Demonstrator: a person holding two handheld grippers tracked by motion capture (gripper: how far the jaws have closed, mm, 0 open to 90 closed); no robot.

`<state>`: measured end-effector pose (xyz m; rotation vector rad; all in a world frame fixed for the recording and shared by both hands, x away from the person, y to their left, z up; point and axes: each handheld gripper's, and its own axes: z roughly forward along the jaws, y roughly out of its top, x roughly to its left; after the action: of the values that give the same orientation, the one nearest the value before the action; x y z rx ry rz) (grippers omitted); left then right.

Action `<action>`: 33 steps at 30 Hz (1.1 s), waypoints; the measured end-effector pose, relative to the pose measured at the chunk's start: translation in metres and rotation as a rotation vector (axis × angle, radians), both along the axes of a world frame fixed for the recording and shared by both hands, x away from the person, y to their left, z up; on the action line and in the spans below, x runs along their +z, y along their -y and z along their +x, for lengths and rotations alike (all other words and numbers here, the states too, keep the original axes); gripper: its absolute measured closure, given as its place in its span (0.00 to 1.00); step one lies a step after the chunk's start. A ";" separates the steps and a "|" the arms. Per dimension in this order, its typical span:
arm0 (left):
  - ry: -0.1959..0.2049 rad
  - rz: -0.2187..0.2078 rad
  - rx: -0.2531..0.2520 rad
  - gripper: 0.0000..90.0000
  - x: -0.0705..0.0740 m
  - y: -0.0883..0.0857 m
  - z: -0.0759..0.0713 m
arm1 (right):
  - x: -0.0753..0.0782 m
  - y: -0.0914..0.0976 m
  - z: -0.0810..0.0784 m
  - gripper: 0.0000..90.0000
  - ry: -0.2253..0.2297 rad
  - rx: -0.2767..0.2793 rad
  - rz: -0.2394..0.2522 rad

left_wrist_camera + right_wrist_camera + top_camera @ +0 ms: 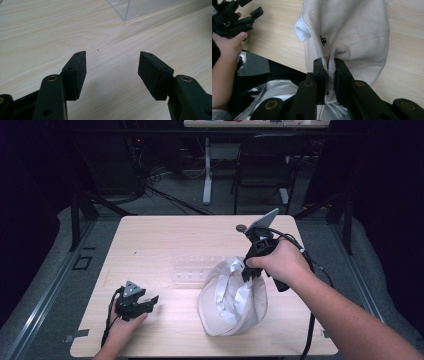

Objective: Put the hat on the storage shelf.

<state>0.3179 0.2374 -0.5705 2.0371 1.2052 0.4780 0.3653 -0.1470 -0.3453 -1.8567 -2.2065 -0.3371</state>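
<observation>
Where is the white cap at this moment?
In the high view the white cap lies on the table right of centre, beside a clear plastic box, its edge pinched by the right tongs.

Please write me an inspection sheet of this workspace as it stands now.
Surface: light wood table, bare apart from the items below.
Job's things: white cap lying on the table; its edge pinched by the right gripper.
Clutter: clear plastic box beside the cap.
Grippers: right shut on the cap; left gripper open, low over bare wood.
Cables: one trails from each gripper.
Surroundings: dark room, chair and table leg behind.
</observation>
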 end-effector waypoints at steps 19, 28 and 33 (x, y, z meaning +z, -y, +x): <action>0.003 -0.001 0.005 0.44 -0.001 0.002 0.000 | -0.014 0.025 0.000 0.91 -0.122 -0.046 0.390; 0.029 -0.003 -0.008 0.44 0.002 0.007 -0.004 | -0.017 0.026 -0.001 0.91 -0.092 -0.052 0.592; 0.056 0.005 -0.036 0.44 0.006 0.015 -0.008 | -0.015 0.029 0.000 0.91 -0.071 -0.079 0.658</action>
<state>0.3100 0.2224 -0.5645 2.0323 1.1334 0.5181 0.3651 -0.1756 -0.3603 -1.5495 -1.6849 -0.8721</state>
